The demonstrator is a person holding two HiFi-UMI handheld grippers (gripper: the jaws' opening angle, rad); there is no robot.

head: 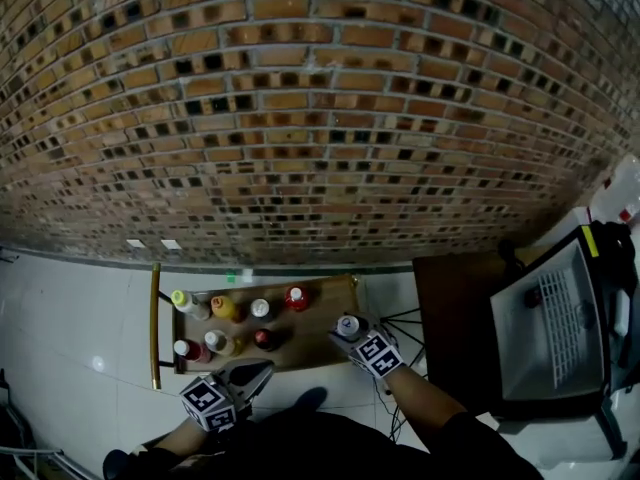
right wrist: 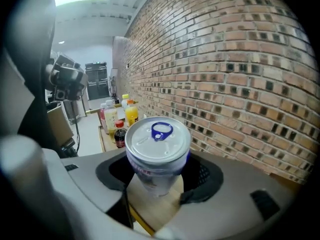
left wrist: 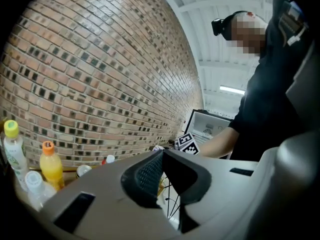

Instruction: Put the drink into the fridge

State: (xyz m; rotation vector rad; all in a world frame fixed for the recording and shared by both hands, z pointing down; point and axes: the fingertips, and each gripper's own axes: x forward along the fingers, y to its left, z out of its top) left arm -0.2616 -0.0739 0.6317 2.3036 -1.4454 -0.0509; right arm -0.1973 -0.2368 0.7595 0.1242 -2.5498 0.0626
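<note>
Right gripper (right wrist: 159, 175): jaws part-open, clamped on one can (right wrist: 157, 143), blue pull-tab up, at right end of wooden tray (head: 325, 353), 6 o'clock in head view. Left gripper (head: 252, 374): jaws together, empty, at tray's near edge. Seven bottles (head: 225, 308) stand on tray, two rows. Brass rail (head: 155, 323) bounds tray's left end. Brick wall (head: 320, 118) close behind, 12 o'clock. Bare white floor (head: 70, 328) at 8 o'clock. One fridge (head: 550, 333), door open, 3 o'clock.

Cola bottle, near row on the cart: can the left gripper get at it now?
Probably yes. The cola bottle stands at the cart's near edge, just ahead of the left gripper, nothing between. Its jaws look shut and empty, so they'd need to open first.
</note>
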